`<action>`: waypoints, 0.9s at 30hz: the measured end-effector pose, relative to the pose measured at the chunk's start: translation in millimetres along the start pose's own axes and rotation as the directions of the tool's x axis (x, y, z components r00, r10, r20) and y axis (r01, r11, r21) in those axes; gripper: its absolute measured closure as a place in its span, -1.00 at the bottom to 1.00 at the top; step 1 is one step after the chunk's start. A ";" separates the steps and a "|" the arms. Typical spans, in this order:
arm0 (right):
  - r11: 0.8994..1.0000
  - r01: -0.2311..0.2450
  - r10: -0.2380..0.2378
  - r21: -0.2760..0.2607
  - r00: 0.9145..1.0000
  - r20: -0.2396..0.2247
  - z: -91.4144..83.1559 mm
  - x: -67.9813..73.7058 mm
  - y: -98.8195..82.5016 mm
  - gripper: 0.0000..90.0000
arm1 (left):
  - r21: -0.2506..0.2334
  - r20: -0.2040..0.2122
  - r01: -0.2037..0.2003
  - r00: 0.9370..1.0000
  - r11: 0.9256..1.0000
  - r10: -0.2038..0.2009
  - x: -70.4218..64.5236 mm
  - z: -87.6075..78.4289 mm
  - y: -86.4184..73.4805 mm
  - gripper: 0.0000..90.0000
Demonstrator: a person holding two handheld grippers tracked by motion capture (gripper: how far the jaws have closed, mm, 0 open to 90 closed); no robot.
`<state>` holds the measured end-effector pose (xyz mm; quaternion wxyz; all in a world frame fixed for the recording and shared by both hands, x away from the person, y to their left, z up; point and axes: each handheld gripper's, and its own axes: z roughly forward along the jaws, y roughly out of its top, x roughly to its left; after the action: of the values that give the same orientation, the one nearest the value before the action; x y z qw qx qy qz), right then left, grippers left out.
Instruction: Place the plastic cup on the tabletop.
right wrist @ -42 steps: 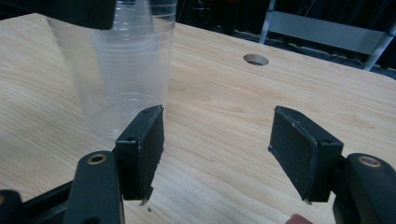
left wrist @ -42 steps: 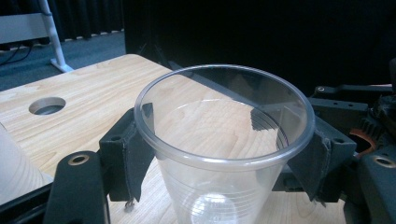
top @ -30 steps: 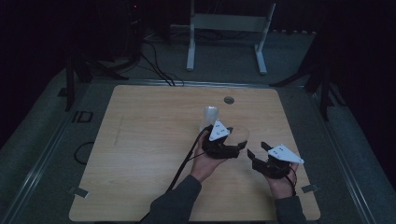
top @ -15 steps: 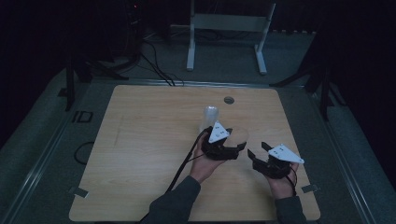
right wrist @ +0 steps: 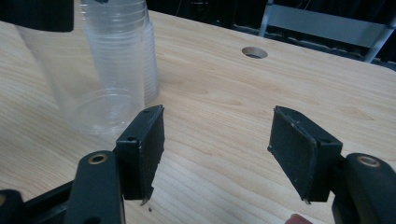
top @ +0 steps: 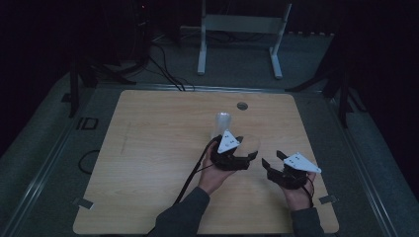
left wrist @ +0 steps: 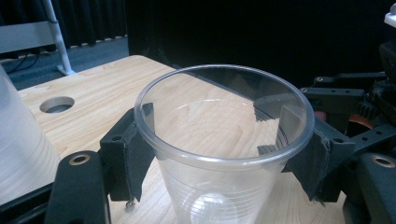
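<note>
Dim room, dark walls. A light wooden bench (top: 148,148) with a round hole (top: 242,105) stands on grey floor (top: 39,148); a white frame (top: 242,29) and black cables (top: 163,64) lie beyond.

The clear cup (left wrist: 219,154) runs off the bottom edge; the cup stack (left wrist: 21,154) is cut at left.

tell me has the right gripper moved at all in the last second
No. In the high view the right gripper sits the same way off the table's right edge and cable hole as before.
</note>
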<state>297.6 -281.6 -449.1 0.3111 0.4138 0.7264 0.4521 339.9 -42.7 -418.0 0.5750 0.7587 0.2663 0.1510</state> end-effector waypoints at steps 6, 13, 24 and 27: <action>1.000 0.002 -0.002 0.000 1.000 0.002 -0.3 -0.8 0.0 -0.22 | 0.006 -0.002 0.006 1.000 1.000 -0.006 1.9 0.2 -4.9 -0.36; 1.000 0.004 -0.004 0.002 1.000 0.000 0.3 -0.5 -0.2 -0.22 | 0.003 -0.001 0.003 1.000 1.000 -0.003 4.6 -1.0 -11.3 -0.36; 1.000 0.007 -0.007 0.008 1.000 -0.002 1.1 0.1 -0.6 -0.21 | -0.010 0.007 -0.008 1.000 1.000 0.009 6.2 -4.2 -16.1 -0.36; 1.000 0.007 -0.007 0.008 1.000 -0.002 0.9 0.0 -0.6 -0.21 | -0.013 0.004 -0.010 1.000 1.000 0.010 6.7 -4.9 -17.4 -0.36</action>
<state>298.1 -281.4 -450.0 0.3105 0.4118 0.7299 0.4487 338.7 -31.6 -433.6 0.5796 0.7567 0.2602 0.1540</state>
